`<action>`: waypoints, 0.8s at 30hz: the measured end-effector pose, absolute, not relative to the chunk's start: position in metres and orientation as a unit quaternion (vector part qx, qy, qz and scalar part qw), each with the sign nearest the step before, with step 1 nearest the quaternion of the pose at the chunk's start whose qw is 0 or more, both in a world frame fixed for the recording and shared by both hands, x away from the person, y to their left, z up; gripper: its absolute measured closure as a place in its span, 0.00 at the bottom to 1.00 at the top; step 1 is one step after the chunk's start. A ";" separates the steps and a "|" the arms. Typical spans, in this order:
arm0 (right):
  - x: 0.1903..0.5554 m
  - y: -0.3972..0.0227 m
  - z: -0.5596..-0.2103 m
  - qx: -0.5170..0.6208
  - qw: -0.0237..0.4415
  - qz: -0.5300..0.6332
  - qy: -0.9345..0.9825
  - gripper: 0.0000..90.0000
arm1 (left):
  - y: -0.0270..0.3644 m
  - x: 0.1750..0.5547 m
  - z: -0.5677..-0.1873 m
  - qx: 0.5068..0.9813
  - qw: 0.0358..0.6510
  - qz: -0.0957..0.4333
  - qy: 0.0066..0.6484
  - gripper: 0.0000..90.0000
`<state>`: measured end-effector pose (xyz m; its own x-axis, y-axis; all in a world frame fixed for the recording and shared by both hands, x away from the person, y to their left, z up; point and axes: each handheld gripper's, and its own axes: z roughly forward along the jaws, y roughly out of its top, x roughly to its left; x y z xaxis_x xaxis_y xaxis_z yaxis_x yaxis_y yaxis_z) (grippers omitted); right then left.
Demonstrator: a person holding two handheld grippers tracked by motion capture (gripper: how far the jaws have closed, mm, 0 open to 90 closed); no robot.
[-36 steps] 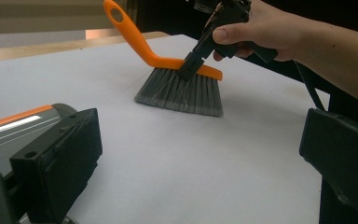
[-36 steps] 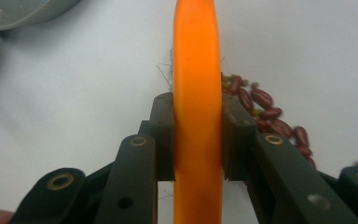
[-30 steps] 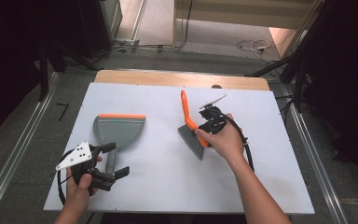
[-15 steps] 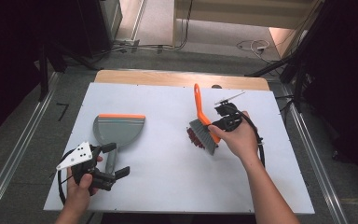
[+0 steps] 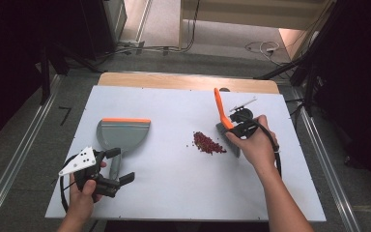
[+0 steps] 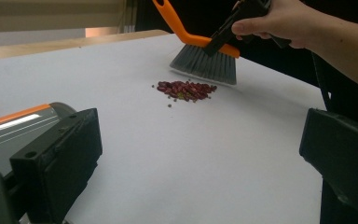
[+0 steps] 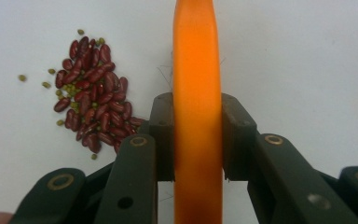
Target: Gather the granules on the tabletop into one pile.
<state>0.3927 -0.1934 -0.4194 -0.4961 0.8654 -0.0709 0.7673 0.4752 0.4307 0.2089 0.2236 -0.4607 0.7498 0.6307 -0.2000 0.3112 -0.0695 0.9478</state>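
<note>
Nearest me, my left claw (image 5: 118, 180) gapes wide and empty beside the dustpan (image 5: 123, 134) handle. Mid-table lies the bean pile (image 5: 208, 143), nothing blocking it. Farther right, my right claw (image 5: 236, 129) clamps the orange brush (image 5: 222, 118) handle, bristles just beside the beans; my hand hides part of the bristles.

The brush (image 7: 193, 93) has a smooth, glossy orange plastic handle and stiff grey synthetic bristles (image 6: 205, 65). The dustpan (image 5: 123, 135) looks like matt grey plastic with a brighter orange plastic lip, and the beans (image 7: 93, 107) are dark red with a slight shine, mixed with small dull green ones. The table (image 5: 174, 169) is a smooth, matt white board with a bare wood strip (image 5: 174, 81) at its far edge; each tool, left (image 5: 113, 179) and right (image 7: 193, 154), is matt black plastic with brass-coloured metal rivets.
</note>
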 end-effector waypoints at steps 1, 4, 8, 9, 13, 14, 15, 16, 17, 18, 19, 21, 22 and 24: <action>0.392 -0.190 -0.421 0.479 0.148 0.165 0.849 0.76 | 0.223 0.209 -0.461 0.719 0.599 0.133 0.327 0.00; 0.390 -0.181 -0.426 0.471 0.153 0.166 0.853 0.76 | 0.223 0.209 -0.461 0.718 0.599 0.133 0.327 0.00; 0.385 -0.170 -0.426 0.461 0.147 0.173 0.858 0.76 | 0.224 0.208 -0.460 0.719 0.599 0.134 0.327 0.00; 0.385 -0.168 -0.427 0.458 0.146 0.175 0.859 0.76 | 0.224 0.208 -0.460 0.719 0.599 0.134 0.327 0.00; 0.384 -0.163 -0.424 0.452 0.148 0.179 0.861 0.76 | 0.224 0.208 -0.460 0.719 0.599 0.133 0.327 0.00; 0.383 -0.162 -0.422 0.452 0.154 0.178 0.860 0.76 | 0.224 0.208 -0.460 0.719 0.599 0.134 0.327 0.00; 0.382 -0.162 -0.419 0.452 0.161 0.181 0.859 0.76 | 0.225 0.208 -0.460 0.719 0.598 0.134 0.327 0.00; 0.381 -0.162 -0.415 0.448 0.160 0.189 0.859 0.76 | 0.225 0.208 -0.460 0.719 0.598 0.134 0.328 0.00; 0.379 -0.161 -0.412 0.447 0.155 0.196 0.859 0.76 | 0.225 0.209 -0.460 0.720 0.598 0.134 0.327 0.00; 0.376 -0.158 -0.409 0.438 0.150 0.204 0.863 0.76 | 0.225 0.209 -0.460 0.719 0.598 0.134 0.327 0.00; 0.372 -0.153 -0.406 0.425 0.141 0.210 0.869 0.76 | 0.224 0.209 -0.460 0.719 0.598 0.134 0.327 0.00; 0.366 -0.144 -0.405 0.396 0.124 0.220 0.883 0.76 | 0.224 0.209 -0.461 0.719 0.599 0.133 0.328 0.00; 0.363 -0.139 -0.405 0.382 0.109 0.227 0.889 0.76 | 0.224 0.209 -0.461 0.719 0.598 0.133 0.328 0.00; 0.358 -0.128 -0.406 0.364 0.086 0.230 0.898 0.76 | 0.224 0.209 -0.460 0.719 0.599 0.133 0.327 0.00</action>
